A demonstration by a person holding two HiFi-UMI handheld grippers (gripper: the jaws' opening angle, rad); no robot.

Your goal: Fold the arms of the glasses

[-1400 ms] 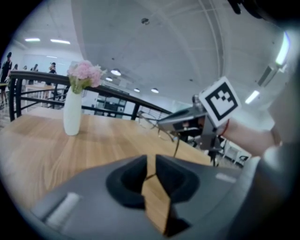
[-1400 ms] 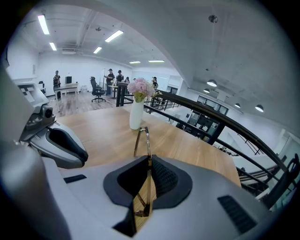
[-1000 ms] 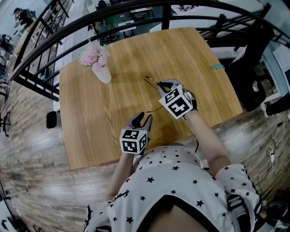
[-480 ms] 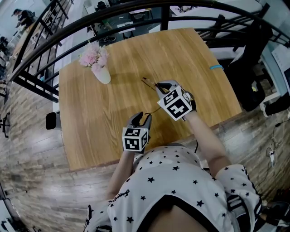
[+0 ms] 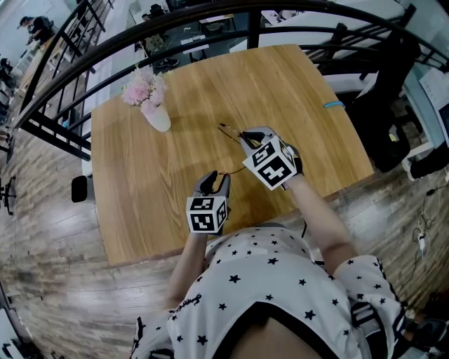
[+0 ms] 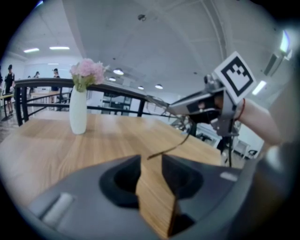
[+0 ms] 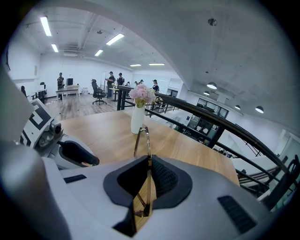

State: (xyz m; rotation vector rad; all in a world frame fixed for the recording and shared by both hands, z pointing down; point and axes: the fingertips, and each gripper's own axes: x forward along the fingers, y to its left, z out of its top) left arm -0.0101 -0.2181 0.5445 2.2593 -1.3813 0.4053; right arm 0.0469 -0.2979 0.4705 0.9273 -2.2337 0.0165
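Nearest is the person's white shirt (image 5: 280, 280) printed with black stars. Just ahead, the left hand-held gripper (image 5: 215, 179) carries a cube (image 5: 206, 214) faced with black-and-white square markers. Its grey jaws stand apart, with bare wood showing in the gap. The tip of one thin dark arm (image 6: 171, 149) of the glasses reaches the mouth of that gap.

Beyond it, the right hand-held gripper (image 5: 244, 134) is clamped on the glasses (image 7: 142, 138). It holds them above the middle of the desk (image 5: 175, 175), and their slim gold-toned wire frame rises out of its ribbed pads.

The desk is pale wood with a straight grain and rounded corners. Farther back a smooth white vase (image 5: 158, 116) of pink flowers (image 5: 144, 89) stands near its left edge. A small blue thing (image 5: 334, 104) lies at its right edge. A black metal railing (image 5: 210, 14) curves behind, above a plank floor (image 5: 49, 245), and an open hall with ceiling strip lights lies beyond
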